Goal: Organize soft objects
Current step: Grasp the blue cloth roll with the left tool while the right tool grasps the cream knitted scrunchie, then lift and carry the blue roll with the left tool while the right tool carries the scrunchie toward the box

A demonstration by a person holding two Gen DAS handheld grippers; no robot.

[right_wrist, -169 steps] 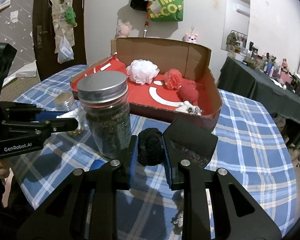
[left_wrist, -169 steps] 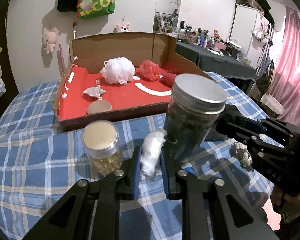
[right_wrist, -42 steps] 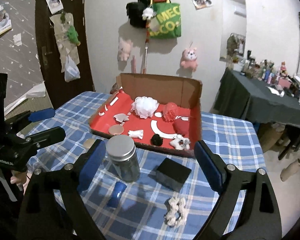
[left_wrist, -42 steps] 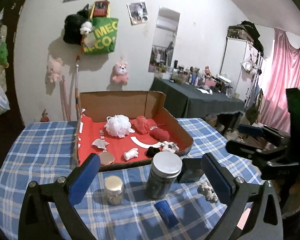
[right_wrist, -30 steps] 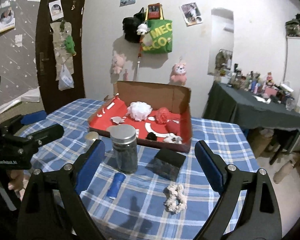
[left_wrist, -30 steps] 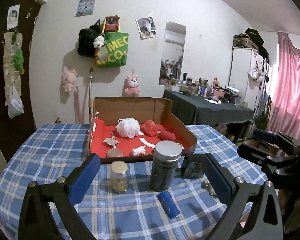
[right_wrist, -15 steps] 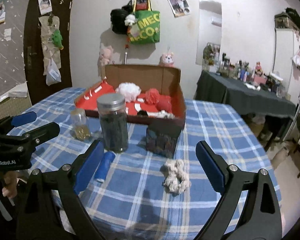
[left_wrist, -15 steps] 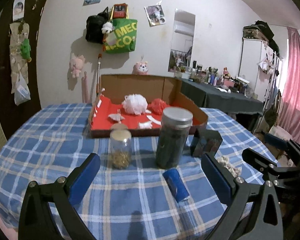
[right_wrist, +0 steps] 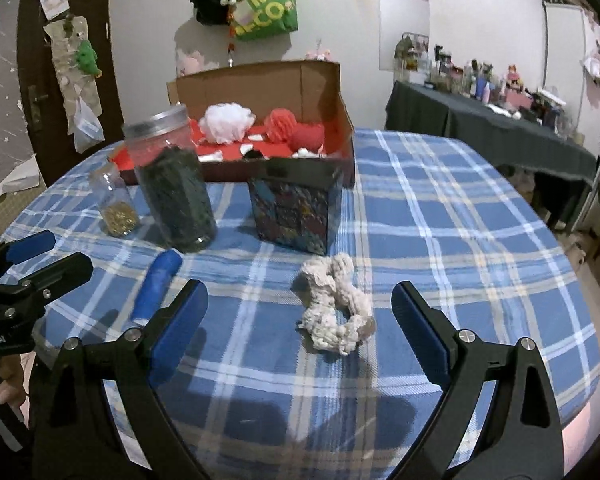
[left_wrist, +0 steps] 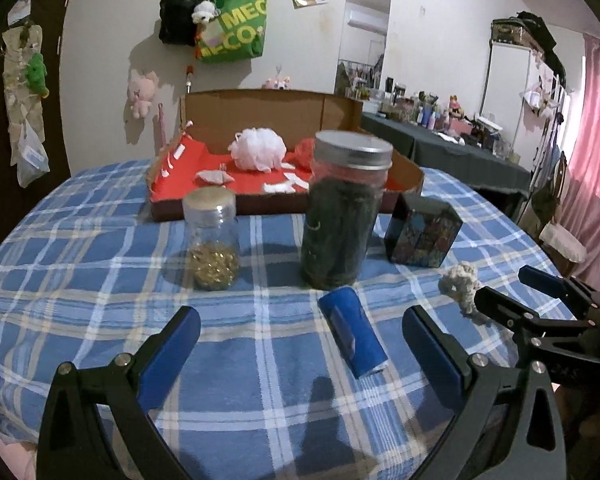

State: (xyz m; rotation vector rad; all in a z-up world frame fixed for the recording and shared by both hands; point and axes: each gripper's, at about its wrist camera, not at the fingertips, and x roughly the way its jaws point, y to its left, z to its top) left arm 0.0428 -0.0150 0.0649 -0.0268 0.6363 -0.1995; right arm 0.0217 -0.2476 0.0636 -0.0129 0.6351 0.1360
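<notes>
Both tools are wide and hold nothing: the right tool is above the cream scrunchie, the left tool above the blue roll on the surface. Only the right view shows a black soft object in the far cardboard box.

Left wrist camera low over the counter's near edge, facing the cardboard box and back wall, right wrist camera close beside it, angled slightly leftward, both sharing the tall jar, blue roll, each other's hand-held gripper in its margin
</notes>
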